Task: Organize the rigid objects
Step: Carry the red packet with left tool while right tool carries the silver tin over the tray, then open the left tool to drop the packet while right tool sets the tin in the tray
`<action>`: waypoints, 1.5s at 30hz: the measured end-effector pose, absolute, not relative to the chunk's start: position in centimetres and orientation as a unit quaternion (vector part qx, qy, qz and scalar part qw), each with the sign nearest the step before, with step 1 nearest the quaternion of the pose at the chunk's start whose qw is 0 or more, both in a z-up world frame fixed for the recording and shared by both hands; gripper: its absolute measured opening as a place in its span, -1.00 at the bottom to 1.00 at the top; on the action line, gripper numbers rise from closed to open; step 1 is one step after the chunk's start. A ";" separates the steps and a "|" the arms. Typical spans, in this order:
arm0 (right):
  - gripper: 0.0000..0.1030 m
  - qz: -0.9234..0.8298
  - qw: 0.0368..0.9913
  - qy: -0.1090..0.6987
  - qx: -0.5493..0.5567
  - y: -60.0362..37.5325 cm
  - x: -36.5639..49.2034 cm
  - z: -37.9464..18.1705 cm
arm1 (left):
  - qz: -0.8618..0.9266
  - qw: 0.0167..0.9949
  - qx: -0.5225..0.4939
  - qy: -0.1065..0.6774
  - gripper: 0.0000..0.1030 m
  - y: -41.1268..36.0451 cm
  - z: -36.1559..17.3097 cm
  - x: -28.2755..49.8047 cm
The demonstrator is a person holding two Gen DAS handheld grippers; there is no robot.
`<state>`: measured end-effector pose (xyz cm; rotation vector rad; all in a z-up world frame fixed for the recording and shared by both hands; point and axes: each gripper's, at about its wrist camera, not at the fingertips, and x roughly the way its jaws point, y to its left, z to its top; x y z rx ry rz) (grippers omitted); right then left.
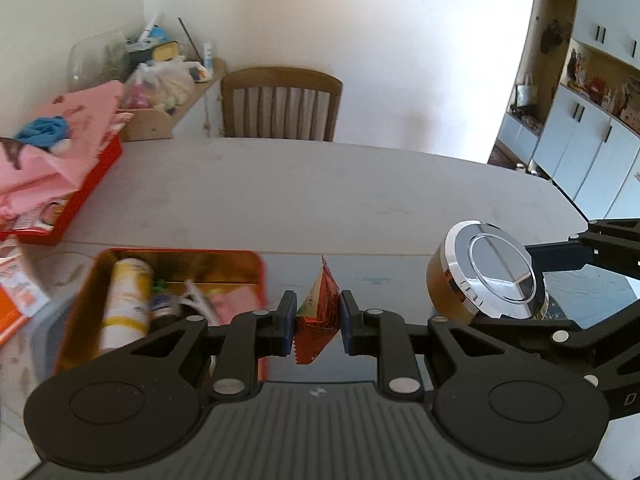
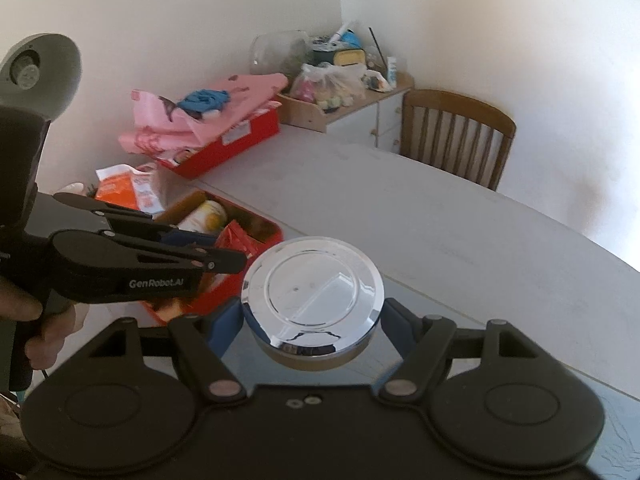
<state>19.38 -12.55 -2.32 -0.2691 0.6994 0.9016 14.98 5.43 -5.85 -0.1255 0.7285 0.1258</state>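
Note:
My left gripper [image 1: 318, 320] is shut on a red snack packet [image 1: 318, 312] and holds it just right of an open red tin [image 1: 180, 254]. The tin holds a white and yellow bottle [image 1: 124, 304] and small items. My right gripper [image 2: 312, 320] is shut on a round jar with a chrome lid [image 2: 314, 292], held above the table. In the left wrist view the jar [image 1: 492, 272] hangs to the right of the packet. In the right wrist view the left gripper [image 2: 236, 258] holds the packet [image 2: 236, 240] over the tin [image 2: 264, 220].
A red box under pink cloth [image 1: 64, 168] lies at the table's left. Orange packets [image 1: 16, 300] lie beside the tin. A wooden chair [image 1: 280, 100] stands at the far edge of the pale table [image 1: 320, 192]. A cluttered shelf [image 1: 160, 80] is in the corner.

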 end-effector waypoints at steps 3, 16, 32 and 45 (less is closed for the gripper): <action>0.45 0.430 0.831 0.328 -0.130 -10.8 18.4 -2.1 | 0.068 0.931 -0.065 0.352 -0.58 7.3 -5.5 13.7; 0.45 0.429 0.827 0.330 -0.154 -2.0 16.9 -3.4 | 0.094 0.920 -0.076 0.373 -0.58 15.9 -7.2 9.8; 0.45 0.393 0.820 0.364 -0.203 5.8 20.0 -8.1 | 0.071 0.900 -0.070 0.423 -0.58 19.7 -11.2 11.6; 0.45 0.392 0.810 0.387 -0.202 7.3 21.0 -9.7 | 0.052 0.899 -0.071 0.430 -0.58 19.4 -11.9 12.5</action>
